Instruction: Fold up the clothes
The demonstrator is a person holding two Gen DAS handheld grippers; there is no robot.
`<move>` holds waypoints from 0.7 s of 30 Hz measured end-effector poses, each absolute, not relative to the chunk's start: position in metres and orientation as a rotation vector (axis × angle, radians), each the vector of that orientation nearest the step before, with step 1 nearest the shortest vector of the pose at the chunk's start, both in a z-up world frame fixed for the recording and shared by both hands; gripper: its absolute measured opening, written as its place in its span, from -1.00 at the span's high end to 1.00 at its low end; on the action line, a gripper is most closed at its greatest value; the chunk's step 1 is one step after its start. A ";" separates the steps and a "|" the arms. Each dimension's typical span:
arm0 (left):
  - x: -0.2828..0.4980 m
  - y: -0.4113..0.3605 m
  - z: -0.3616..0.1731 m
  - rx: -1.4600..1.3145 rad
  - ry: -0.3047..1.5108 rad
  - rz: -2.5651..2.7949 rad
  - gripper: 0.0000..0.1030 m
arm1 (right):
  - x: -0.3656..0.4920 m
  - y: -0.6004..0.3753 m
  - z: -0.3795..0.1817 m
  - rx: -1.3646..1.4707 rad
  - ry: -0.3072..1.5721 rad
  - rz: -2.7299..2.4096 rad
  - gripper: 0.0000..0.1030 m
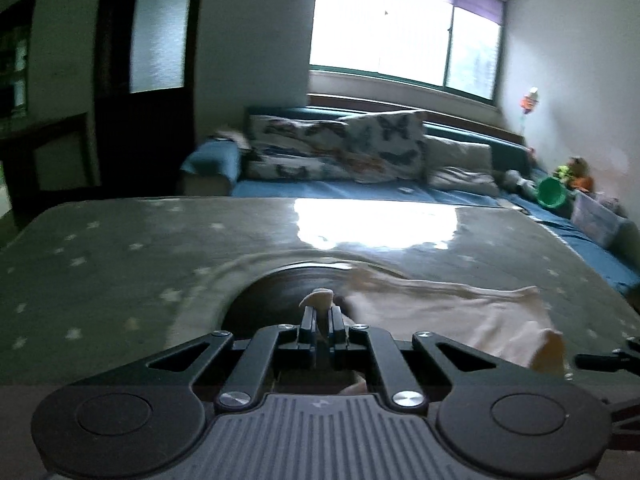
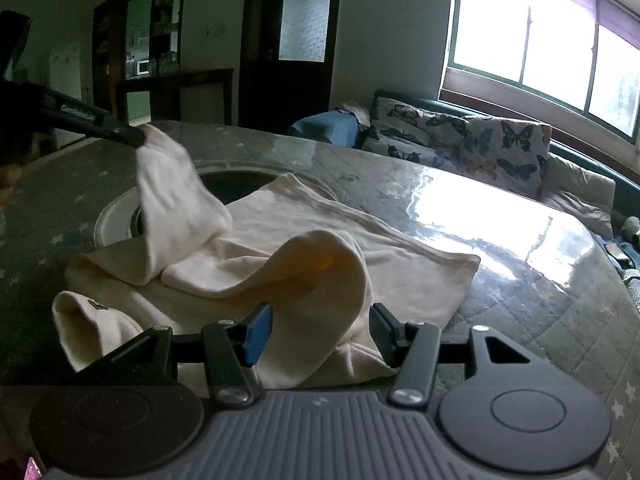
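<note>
The cream garment (image 2: 280, 248) lies rumpled on the star-quilted bench (image 2: 520, 280), partly over a dark round opening (image 2: 240, 182). The left tool (image 1: 320, 314) is clamped tight on a sleeve end, lifted at ten o'clock in the right wrist view. The right tool (image 2: 320, 330) stands half wide at six o'clock, a raised fold between its jaws, pads not pressing it.
</note>
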State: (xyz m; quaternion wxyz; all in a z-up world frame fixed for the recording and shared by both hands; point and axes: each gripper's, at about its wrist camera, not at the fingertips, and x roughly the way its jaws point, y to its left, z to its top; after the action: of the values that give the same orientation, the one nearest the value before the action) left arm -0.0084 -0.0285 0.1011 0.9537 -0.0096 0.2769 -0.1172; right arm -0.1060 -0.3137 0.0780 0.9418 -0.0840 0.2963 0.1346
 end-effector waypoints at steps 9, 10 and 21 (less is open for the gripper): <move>-0.014 0.026 0.090 -0.024 0.580 -0.072 0.88 | -0.111 -0.311 0.083 -0.193 0.586 0.281 -0.07; -0.015 0.031 0.090 -0.018 0.576 -0.051 0.88 | -0.112 -0.309 0.084 -0.199 0.580 0.286 -0.07; -0.027 0.079 0.062 -0.015 0.632 0.106 0.88 | -0.107 -0.267 0.089 -0.269 0.574 0.411 -0.06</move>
State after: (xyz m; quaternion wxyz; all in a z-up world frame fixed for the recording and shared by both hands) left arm -0.0268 0.0791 0.0624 0.9490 -0.0075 0.3108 0.0523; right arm -0.1073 -0.2672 0.0889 0.9294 -0.1315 0.2804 0.2007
